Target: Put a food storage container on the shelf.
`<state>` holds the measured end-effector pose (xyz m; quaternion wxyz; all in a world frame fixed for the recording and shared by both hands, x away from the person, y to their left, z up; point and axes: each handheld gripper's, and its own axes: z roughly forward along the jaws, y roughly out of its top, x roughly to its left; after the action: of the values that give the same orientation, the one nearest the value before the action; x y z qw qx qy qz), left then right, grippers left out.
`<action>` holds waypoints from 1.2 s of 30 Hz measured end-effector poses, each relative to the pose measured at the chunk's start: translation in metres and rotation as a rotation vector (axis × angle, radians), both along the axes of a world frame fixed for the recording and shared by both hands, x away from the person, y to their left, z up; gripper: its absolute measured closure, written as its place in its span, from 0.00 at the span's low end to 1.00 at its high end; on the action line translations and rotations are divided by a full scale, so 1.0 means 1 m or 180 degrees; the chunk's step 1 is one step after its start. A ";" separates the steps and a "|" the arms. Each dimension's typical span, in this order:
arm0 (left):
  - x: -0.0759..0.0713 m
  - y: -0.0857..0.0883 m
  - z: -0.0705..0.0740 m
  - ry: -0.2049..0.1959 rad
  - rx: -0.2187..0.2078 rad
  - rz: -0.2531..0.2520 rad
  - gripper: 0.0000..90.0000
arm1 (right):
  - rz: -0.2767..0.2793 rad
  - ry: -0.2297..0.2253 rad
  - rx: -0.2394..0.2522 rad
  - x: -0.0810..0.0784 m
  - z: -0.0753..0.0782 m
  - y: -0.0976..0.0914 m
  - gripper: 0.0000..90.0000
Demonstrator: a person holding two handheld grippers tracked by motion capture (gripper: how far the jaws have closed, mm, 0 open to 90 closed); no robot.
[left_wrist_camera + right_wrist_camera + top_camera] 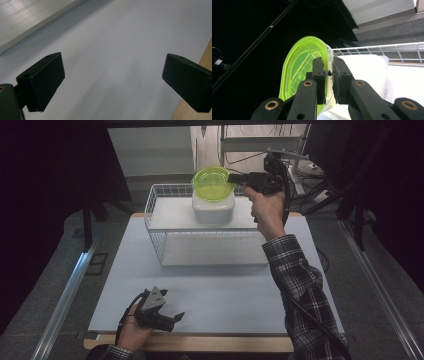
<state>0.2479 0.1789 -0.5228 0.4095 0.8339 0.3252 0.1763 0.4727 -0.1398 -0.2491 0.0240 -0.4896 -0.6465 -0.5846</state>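
White table (210, 295) under dim light — at its far side the right gripper (329, 75) pinches a green lid's (212, 180) rim above the white box (213, 207) in the wire basket (160, 240); near left, the left gripper (170, 319) rests spread.

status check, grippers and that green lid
Right gripper shut on green lid, held above the white tub in the wire basket. Left gripper open, empty, low over the table. Nothing in the way.

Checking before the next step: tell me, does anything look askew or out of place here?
Nothing damaged or spilled. The green lid is off the white container in the wire basket, held by its edge in the right claw. The left claw rests open near the table edge.
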 end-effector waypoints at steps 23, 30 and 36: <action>0.000 -0.001 -0.001 0.0017 0.0028 -0.0041 0.04 | -0.0281 0.0095 -0.0214 0.018 -0.009 0.014 0.82; 0.000 -0.001 -0.001 0.0016 0.0026 -0.0042 0.04 | -0.0312 0.0082 -0.0328 0.020 -0.009 0.015 0.74; 0.000 -0.001 -0.001 0.0013 0.0030 -0.0040 0.04 | -0.0282 0.0016 -0.0394 0.022 -0.009 0.016 0.63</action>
<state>0.2480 0.1780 -0.5241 0.4060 0.8383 0.3200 0.1734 0.4944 -0.1242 -0.2586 -0.0306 -0.5198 -0.6590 -0.5427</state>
